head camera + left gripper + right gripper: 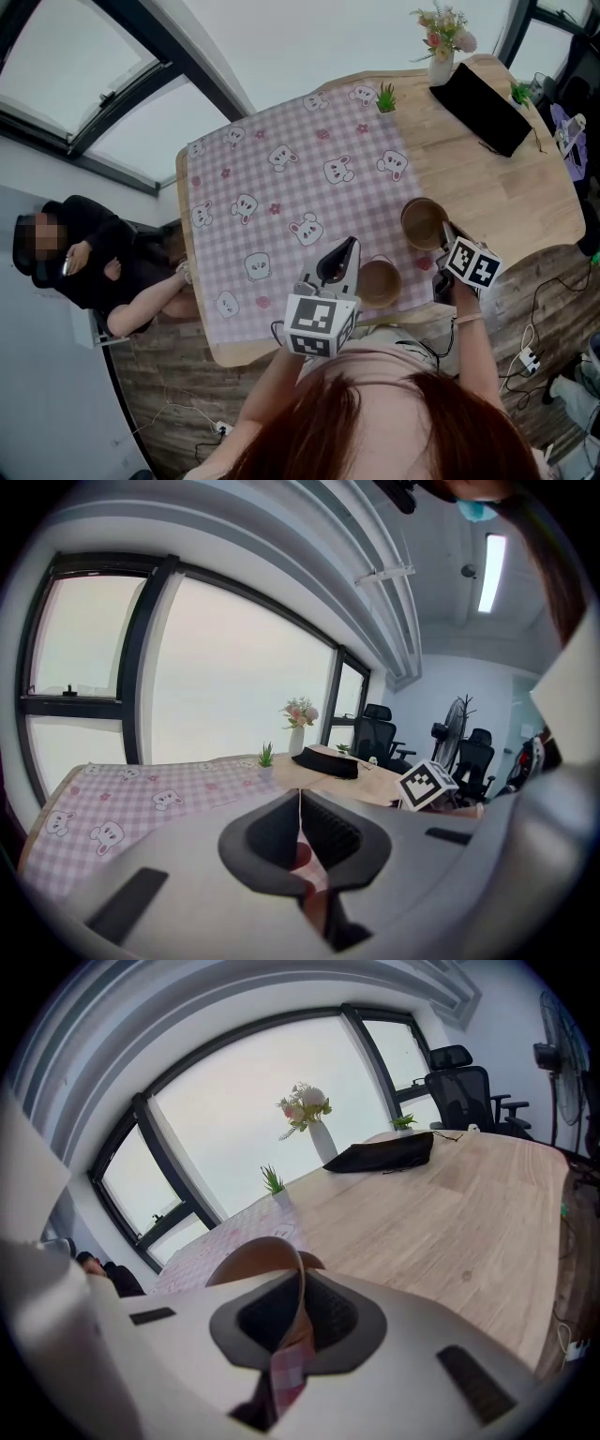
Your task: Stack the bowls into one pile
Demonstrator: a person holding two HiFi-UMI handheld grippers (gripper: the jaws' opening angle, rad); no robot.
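At table [525, 178] — right gripper [300, 1283] clamps bowl [251, 1256] rim; left gripper [300, 806] seemingly closed.

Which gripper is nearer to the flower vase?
Right. The right gripper, gripping a bowl, is over the bare table where the vase stands; the left gripper is farther, over the cloth.

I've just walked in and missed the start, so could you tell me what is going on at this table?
A person is working at a table with a hand-held gripper in each hand. The right hand-held gripper is shut on the rim of one brown bowl. The second bowl sits apart from it, at the edge of the checked cloth, right beside the left hand-held gripper, which is shut and empty. The two bowls are not yet stacked.
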